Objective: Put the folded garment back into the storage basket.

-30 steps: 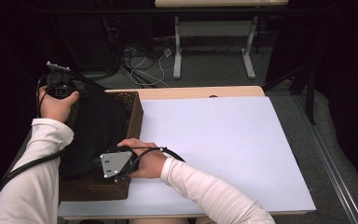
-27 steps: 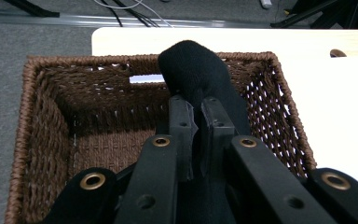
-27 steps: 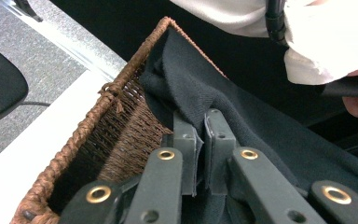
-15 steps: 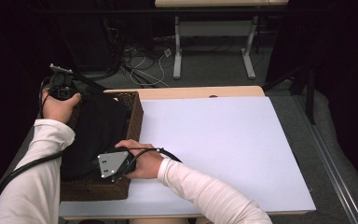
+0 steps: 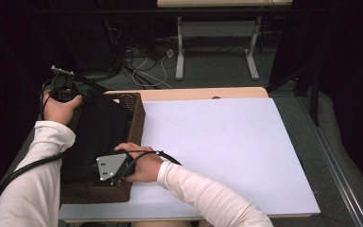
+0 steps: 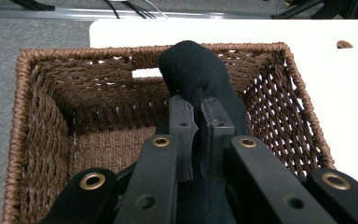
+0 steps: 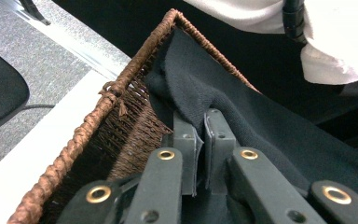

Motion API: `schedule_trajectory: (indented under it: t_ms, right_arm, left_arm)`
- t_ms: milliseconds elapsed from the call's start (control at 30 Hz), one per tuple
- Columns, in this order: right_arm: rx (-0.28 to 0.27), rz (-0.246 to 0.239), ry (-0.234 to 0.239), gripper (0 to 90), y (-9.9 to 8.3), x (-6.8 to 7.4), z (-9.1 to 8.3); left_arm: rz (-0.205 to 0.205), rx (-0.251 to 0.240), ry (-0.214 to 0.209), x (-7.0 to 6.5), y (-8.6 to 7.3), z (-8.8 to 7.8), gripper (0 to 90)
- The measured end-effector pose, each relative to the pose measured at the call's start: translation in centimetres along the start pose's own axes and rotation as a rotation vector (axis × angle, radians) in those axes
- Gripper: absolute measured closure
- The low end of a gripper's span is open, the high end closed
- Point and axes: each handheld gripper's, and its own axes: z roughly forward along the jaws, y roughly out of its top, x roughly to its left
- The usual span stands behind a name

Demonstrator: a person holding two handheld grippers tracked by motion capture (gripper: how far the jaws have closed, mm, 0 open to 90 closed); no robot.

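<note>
A black cloth (image 5: 97,132) lies stretched across a brown woven basket (image 5: 139,113) at the left end of the white table (image 5: 227,146). At the basket's far left corner, my left gripper (image 5: 62,90) is shut on a fold of the cloth (image 6: 191,70), which bulges up past the jaws (image 6: 196,102) above the basket's inside (image 6: 42,121). My right gripper (image 5: 111,166), with its grey plate on top, sits at the basket's near right corner. It (image 7: 198,119) is shut on the cloth's edge (image 7: 242,107) just inside the woven rim (image 7: 121,84).
The basket stands close to the table's left and near edges. White sleeves (image 7: 335,37) cover both forearms. Behind the table are loose cables (image 5: 142,66) on the grey floor and the white legs of another table (image 5: 179,52).
</note>
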Motion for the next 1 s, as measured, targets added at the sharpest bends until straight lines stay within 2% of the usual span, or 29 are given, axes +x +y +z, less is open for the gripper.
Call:
schedule_trajectory:
  t_ms: [233,300,333,367,400,433,467,500,567,600,633,667,733,767,800,900,933,967,1000]
  right_arm:
    - [0.002,0.01,0.016,85.6,-0.1,-0.1,0.7]
    - [0.007,0.018,0.021,84.2,-0.1,-0.2,1.1]
    - [0.015,0.041,0.032,78.6,-0.2,-0.3,1.4]
    - [0.027,0.073,0.042,70.9,-0.3,-0.4,1.7]
    - [0.028,0.085,0.038,63.5,-0.4,-0.4,1.9]
    - [0.032,0.103,0.034,55.6,-0.5,-0.4,2.1]
    - [0.04,0.115,0.028,51.7,-0.6,-0.4,2.2]
    - [0.051,0.111,0.027,51.2,-0.7,-0.3,2.1]
    - [0.049,0.12,0.024,46.5,-0.7,-0.2,1.8]
    - [0.082,0.133,-0.015,44.9,-0.6,-0.1,1.4]
    - [0.094,0.136,-0.039,44.8,-0.5,-0.1,1.1]
    - [0.09,0.142,-0.04,44.6,-0.4,-0.2,0.8]
    - [0.083,0.174,-0.048,42.0,-0.4,-0.3,0.2]
    - [0.083,0.174,-0.048,42.0,-0.4,-0.3,0.2]
    - [0.083,0.203,-0.054,38.8,-0.4,-0.4,-0.3]
    - [0.077,0.2,-0.064,38.3,-0.4,-0.4,-0.8]
    - [0.076,0.233,-0.065,36.9,-0.4,-0.5,-1.3]
    - [0.076,0.233,-0.065,36.9,-0.4,-0.5,-1.3]
    - [0.079,0.255,-0.065,36.8,-0.5,-0.5,-1.8]
  left_arm:
    - [0.001,0.012,-0.004,0.5,-0.1,0.3,84.5]
    - [0.014,0.006,0.029,1.0,-0.2,0.9,83.6]
    - [0.018,0.007,0.057,1.3,-0.3,1.2,80.4]
    - [0.059,-0.018,0.09,1.6,-0.5,1.7,69.8]
    - [0.078,-0.021,0.121,1.7,-0.7,2.1,54.7]
    - [0.089,-0.013,0.139,1.8,-0.8,2.3,50.8]
    - [0.102,-0.008,0.14,1.9,-0.9,2.2,51.3]
    - [0.092,-0.02,0.136,1.9,-1.1,2.3,47.8]
    - [0.093,-0.016,0.114,2.0,-1.1,2.1,40.3]
    - [0.088,-0.034,0.117,1.9,-1.1,2.1,37.6]
    - [0.102,-0.04,0.125,1.8,-1.2,1.9,35.1]
    - [0.108,-0.049,0.128,1.6,-1.2,1.8,33.7]
    - [0.107,-0.067,0.135,1.3,-1.2,1.5,31.5]
    - [0.107,-0.067,0.135,1.3,-1.2,1.5,31.2]
    - [0.116,-0.075,0.133,0.9,-1.3,1.2,31.4]
    - [0.135,-0.078,0.132,0.6,-1.4,1.0,31.4]
    - [0.136,-0.072,0.134,0.3,-1.5,0.7,31.2]
    - [0.136,-0.072,0.134,0.3,-1.5,0.7,31.1]
    - [0.154,-0.089,0.113,0.0,-1.6,0.7,31.6]
